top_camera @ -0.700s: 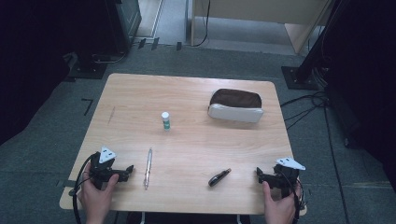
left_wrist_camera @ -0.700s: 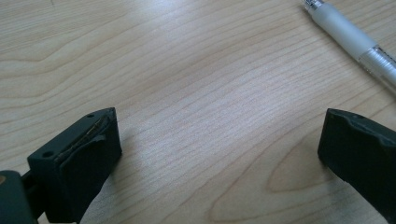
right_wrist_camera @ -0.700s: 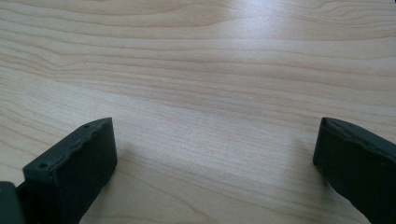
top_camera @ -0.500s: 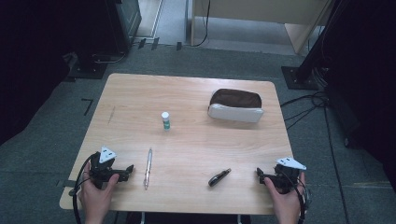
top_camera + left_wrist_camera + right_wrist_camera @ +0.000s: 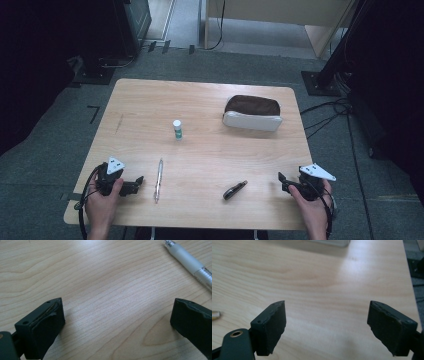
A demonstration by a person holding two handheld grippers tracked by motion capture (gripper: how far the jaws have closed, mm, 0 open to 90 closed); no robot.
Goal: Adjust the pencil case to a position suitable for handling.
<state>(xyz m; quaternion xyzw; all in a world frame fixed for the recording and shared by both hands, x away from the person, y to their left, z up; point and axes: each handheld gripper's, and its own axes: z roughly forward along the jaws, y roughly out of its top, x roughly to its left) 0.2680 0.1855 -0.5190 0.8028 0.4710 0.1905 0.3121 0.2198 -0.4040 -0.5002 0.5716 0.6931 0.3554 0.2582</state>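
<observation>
My left gripper (image 5: 140, 181) rests on the wooden table (image 5: 210, 100) near its front left corner, held by a hand, jaws open with nothing between them. Just to its right lies a clear-and-white pen (image 5: 159, 180). In the left gripper view the left gripper (image 5: 117, 307) stands wide over bare wood, with the pen (image 5: 190, 262) at the upper right. My right gripper (image 5: 281, 180) sits near the front right corner, also open and holding nothing. The right gripper (image 5: 327, 307) shows only wood between its pads. A small dark object (image 5: 235, 190) lies left of it.
A small white bottle (image 5: 177, 129) with a green label stands upright mid-table. A brown-and-white pouch (image 5: 252, 113) lies at the back right. The dark object's brass-coloured end (image 5: 215, 315) shows at the left edge of the right gripper view. Dark equipment and cables surround the table.
</observation>
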